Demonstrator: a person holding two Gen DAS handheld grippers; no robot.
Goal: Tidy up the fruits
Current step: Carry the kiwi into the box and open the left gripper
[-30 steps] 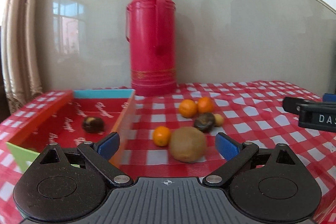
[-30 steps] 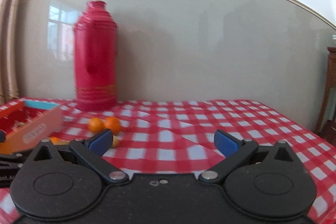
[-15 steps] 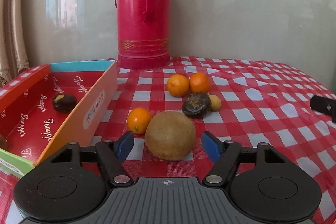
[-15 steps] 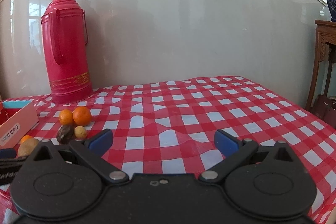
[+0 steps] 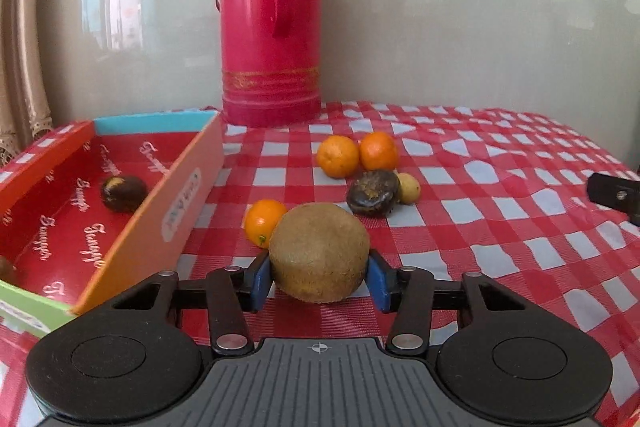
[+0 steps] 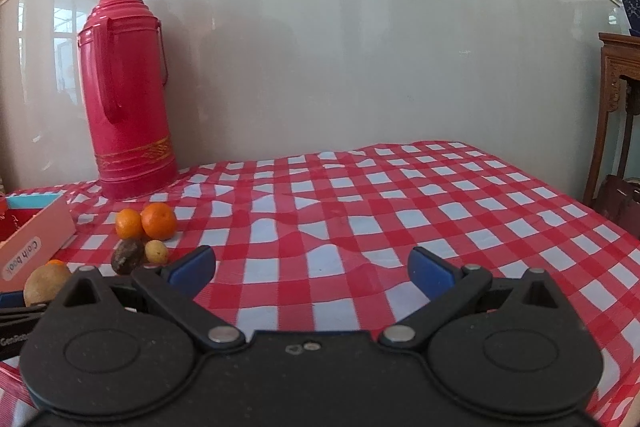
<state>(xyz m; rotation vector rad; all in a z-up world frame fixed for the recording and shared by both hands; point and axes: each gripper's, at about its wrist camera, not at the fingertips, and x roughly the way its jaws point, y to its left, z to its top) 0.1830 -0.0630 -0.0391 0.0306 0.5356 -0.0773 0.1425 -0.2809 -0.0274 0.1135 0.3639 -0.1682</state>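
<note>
Brown and fuzzy, the kiwi (image 5: 319, 251) is sitting between the blue pads (image 5: 260, 279) of the left gripper (image 5: 318, 281), whose jaws have just been closing and are now pressing on both of its flanks. It is resting on the red-and-white checked cloth of the table (image 5: 500, 227), just right of the open red box (image 5: 160, 195), and no clear gap is showing beneath it, so whether it is lifted yet is hard to tell.

A small orange (image 5: 264, 223) is lying right behind the kiwi, touching it or nearly so. Farther back, two more oranges (image 5: 358, 154), a dark fruit (image 5: 373, 193) and a pale little one (image 5: 408, 187) are clustering together. Another dark fruit (image 5: 122, 193) is already lying inside the box. A tall red thermos (image 5: 270, 15) is standing by the wall.

The right gripper (image 6: 312, 267) is hovering wide apart over bare cloth, gripping nothing.

Risks, as a judgement: the pads are biting low and toward the near side of a round, soft fruit, so it may be rolling forward out of the grip on lifting, or bruising under a harder squeeze. Swinging left too low, it could be striking the orange box wall, and nudging the small orange could send it rolling.
</note>
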